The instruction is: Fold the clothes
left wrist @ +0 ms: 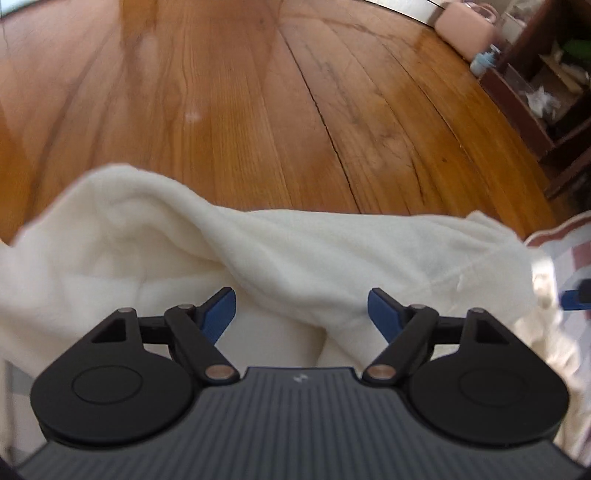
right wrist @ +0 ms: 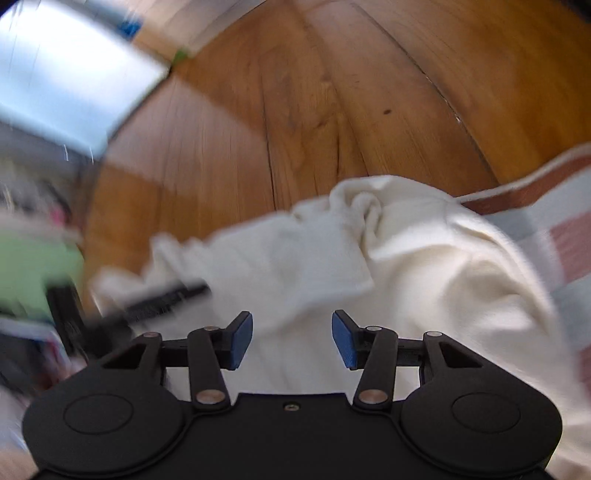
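A cream fleece garment [left wrist: 258,251] lies bunched on the wooden floor, filling the lower half of the left wrist view. My left gripper [left wrist: 301,314] hovers just over it, open, its blue pads [left wrist: 221,314] wide apart with only cloth beneath them. The right wrist view, blurred by motion, shows the same garment [right wrist: 424,266] crumpled, partly lying on a striped rug. My right gripper [right wrist: 291,339] is open above the cloth, nothing between its pads [right wrist: 343,343]. The left gripper's dark body [right wrist: 162,299] shows blurred at the left of that view.
Wooden floorboards [left wrist: 258,92] stretch ahead. A dark wooden shelf unit [left wrist: 535,92] with clutter and a pink case [left wrist: 465,29] stand at the far right. A red, grey and white striped rug [right wrist: 554,221] lies under the garment's right side. A pale blue-white panel [right wrist: 66,74] is at the upper left.
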`<state>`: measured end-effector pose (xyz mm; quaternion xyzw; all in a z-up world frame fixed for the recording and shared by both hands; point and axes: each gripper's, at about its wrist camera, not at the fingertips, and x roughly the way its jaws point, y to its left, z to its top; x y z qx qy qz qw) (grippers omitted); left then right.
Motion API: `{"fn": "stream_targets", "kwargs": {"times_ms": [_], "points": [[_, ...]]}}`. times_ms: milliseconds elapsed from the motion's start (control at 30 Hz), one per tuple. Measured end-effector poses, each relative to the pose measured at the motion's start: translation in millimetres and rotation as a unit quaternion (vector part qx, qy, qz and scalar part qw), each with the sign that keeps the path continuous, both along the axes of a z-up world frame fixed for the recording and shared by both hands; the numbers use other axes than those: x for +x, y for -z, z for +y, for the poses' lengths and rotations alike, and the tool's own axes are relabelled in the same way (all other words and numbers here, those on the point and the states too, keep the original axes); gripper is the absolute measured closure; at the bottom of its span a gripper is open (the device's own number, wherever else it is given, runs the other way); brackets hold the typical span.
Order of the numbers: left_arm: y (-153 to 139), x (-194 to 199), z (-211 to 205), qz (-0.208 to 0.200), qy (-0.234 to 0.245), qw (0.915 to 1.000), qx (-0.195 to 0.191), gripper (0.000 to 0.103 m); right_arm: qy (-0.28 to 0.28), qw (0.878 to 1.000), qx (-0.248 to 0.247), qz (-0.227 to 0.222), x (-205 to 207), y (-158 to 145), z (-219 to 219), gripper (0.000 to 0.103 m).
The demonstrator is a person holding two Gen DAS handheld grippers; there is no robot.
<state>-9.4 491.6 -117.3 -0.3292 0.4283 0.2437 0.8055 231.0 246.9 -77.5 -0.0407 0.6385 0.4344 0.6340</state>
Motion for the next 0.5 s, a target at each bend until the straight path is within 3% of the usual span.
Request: {"fn": "stream_targets", "kwargs": {"times_ms": [67, 167, 233, 267, 300, 333, 367, 400, 500], "points": [[11.1, 6.3, 8.3, -0.013, -0.007, 0.9988, -0.046, 0.024, 0.016, 0.999, 0.018, 0.022, 14.8, 15.2, 2.2, 0.046], [28.3, 17.6, 12.8, -0.002, -0.026, 0.9977, -0.062, 0.024, -0.003, 0.999, 0.015, 0.028, 19.7, 34.9, 20.2, 0.046], [30.7, 15.3, 11.0, -0.007, -0.029, 0.9991, -0.031, 0.025, -0.024, 0.999, 0.007, 0.026, 19.3, 47.5, 35.4, 0.046], [31.7, 14.0, 10.0, -0.01, -0.03, 0.9994, -0.015, 0.033, -0.033, 0.999, 0.007, 0.023, 18.4, 53.3, 41.1, 0.045], [32.0, 12.0, 10.2, -0.024, -0.024, 0.9994, -0.01, 0.061, -0.037, 0.999, 0.015, 0.014, 15.7, 58.0, 42.0, 0.045], [30.4, 12.4, 13.0, -0.036, -0.019, 0.9991, -0.014, 0.081, -0.041, 0.999, 0.024, 0.006, 13.0, 62.7, 42.9, 0.048], [28.6, 13.0, 16.2, -0.047, -0.013, 0.9986, -0.018, 0.091, -0.044, 0.998, 0.034, -0.002, 11.3, 66.4, 43.8, 0.072], [22.6, 14.5, 20.5, -0.059, -0.017, 0.9981, -0.006, 0.091, -0.045, 0.998, 0.047, -0.006, 12.4, 67.5, 44.9, 0.086], [-9.8, 28.3, 49.0, -0.099, -0.034, 0.9933, 0.049, 0.091, -0.004, 0.994, 0.113, -0.007, 28.8, 60.6, 51.4, 0.089]]}}
